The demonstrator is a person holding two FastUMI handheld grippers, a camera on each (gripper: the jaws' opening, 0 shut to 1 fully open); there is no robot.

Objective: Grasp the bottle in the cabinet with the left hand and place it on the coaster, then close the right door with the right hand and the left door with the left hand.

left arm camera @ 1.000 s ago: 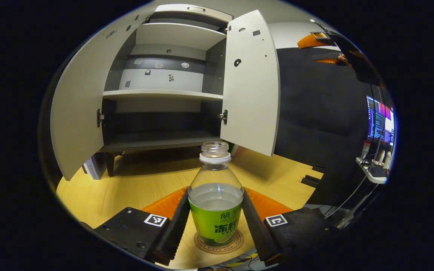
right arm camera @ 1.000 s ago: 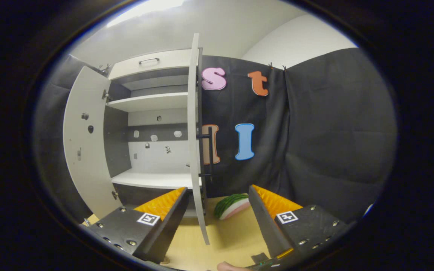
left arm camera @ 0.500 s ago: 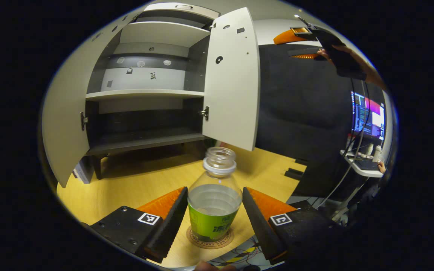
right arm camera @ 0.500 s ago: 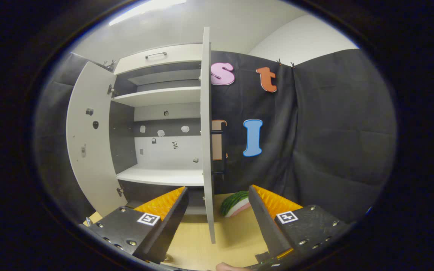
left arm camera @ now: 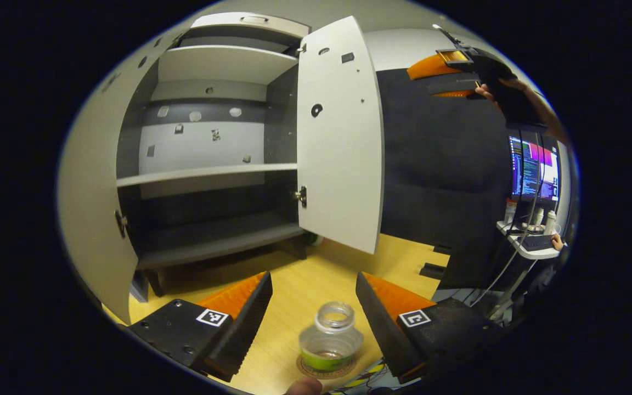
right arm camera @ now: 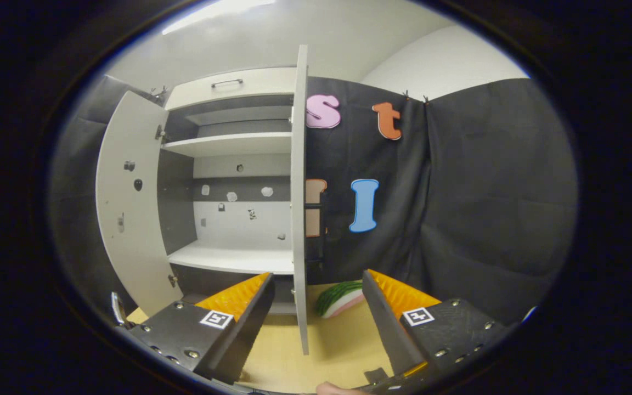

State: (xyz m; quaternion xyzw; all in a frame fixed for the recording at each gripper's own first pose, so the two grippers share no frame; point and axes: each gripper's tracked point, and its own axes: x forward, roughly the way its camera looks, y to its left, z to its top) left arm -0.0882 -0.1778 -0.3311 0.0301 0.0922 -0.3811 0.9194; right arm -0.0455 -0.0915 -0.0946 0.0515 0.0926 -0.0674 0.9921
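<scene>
Your left tool is open, holding nothing; the bottle stands upright on the coaster, at 6 o'clock between its fingers, touching neither. Your right tool is open too.

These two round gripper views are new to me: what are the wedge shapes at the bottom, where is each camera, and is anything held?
Each camera rides on a hand-held pair of tongs and looks forward along its two fingers, the wedges at the bottom. In the left gripper view, the left tongs stand open above an uncapped bottle that sits on a round coaster on the wooden table; nothing is held. Beyond stands the cabinet, both doors open. The other tongs show upper right, in a hand. In the right gripper view, the right tongs are open and empty, facing the right door edge-on, with a watermelon-slice toy behind.
</scene>
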